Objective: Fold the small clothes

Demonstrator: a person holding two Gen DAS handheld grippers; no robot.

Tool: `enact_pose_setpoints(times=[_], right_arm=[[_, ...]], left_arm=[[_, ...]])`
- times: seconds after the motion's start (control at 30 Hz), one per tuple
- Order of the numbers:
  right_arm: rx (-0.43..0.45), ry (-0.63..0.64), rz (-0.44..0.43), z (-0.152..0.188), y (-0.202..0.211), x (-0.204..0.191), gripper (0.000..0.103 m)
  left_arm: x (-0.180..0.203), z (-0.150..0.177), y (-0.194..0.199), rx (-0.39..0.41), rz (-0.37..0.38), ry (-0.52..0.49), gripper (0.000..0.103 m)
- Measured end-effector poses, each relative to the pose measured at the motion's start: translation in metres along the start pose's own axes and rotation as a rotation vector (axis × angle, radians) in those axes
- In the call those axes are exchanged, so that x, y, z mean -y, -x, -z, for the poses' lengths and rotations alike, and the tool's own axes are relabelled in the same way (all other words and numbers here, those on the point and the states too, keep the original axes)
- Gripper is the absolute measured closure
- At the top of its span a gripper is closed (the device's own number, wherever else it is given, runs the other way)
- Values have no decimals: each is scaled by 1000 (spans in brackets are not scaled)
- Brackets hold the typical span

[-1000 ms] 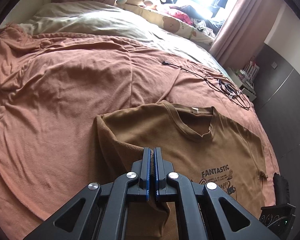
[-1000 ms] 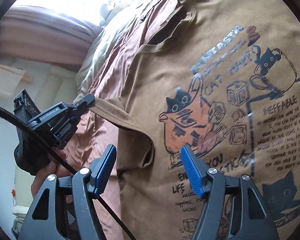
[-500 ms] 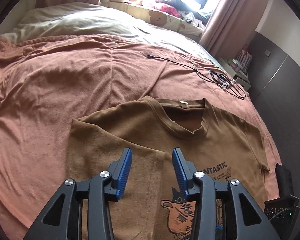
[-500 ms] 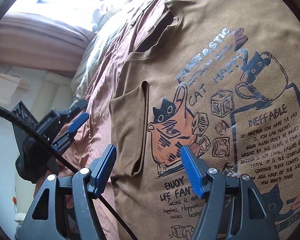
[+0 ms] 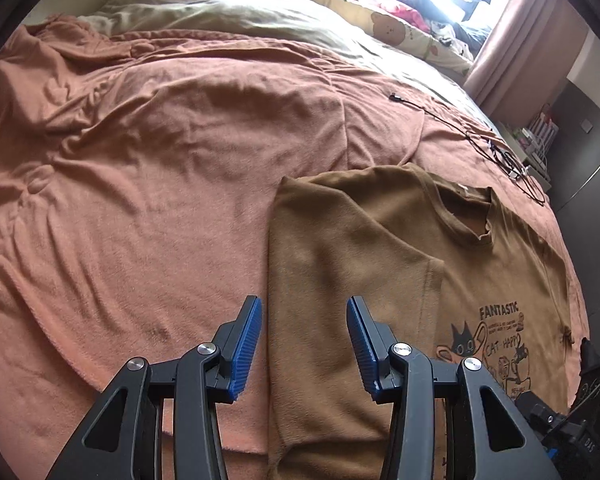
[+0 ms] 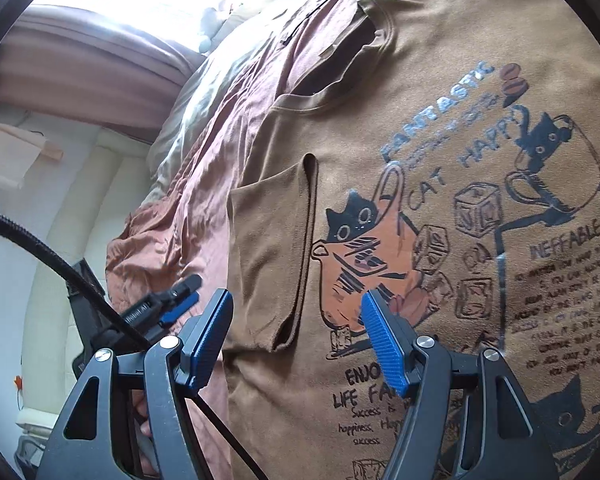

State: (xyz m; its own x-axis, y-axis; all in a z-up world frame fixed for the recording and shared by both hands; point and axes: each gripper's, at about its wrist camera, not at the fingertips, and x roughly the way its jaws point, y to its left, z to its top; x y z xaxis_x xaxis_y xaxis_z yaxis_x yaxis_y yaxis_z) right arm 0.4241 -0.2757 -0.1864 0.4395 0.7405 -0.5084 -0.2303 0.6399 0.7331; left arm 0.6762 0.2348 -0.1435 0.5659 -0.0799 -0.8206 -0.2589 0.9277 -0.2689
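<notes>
Left gripper (image 5: 304,344) being held wide apart and empty above the folded edge of the brown T-shirt (image 5: 380,264), right gripper (image 6: 296,336) likewise being held spread over the print, shirt lying on the orange blanket (image 5: 160,184), sleeve (image 6: 272,256), clamped a second ago, now being left folded inward.

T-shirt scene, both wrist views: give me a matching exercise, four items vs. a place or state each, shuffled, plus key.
Items:
1. left gripper
2. sleeve
3. black cable
4. bear-print pillow

Places or states:
A. folded in over the T-shirt front, beside the cat print
B. open, fingers straddling the shirt's folded side edge
C. at the far end of the bed, near the window
D. lying on the orange blanket, beyond the collar

Pairs: 1-B, 2-A, 3-D, 4-C
</notes>
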Motion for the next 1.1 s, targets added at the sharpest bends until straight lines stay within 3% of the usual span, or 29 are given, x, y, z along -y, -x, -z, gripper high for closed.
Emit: enact_pose_setpoints(times=[0.13, 0.27, 0.63, 0.9, 1.1], right_arm=[[-22, -11, -12, 1, -17, -1, 39], [-45, -12, -2, 0, -35, -5, 52], [-92, 112, 130, -31, -76, -31, 58], [-146, 86, 112, -58, -109, -32, 61], [-132, 115, 134, -72, -128, -31, 85]], left_arm=[[-13, 13, -10, -44, -9, 11, 57], [-20, 27, -13, -78, -5, 14, 57], [-29, 47, -14, -113, 29, 28, 59], [-33, 56, -19, -129, 37, 37, 67], [-30, 59, -18, -134, 39, 31, 68]])
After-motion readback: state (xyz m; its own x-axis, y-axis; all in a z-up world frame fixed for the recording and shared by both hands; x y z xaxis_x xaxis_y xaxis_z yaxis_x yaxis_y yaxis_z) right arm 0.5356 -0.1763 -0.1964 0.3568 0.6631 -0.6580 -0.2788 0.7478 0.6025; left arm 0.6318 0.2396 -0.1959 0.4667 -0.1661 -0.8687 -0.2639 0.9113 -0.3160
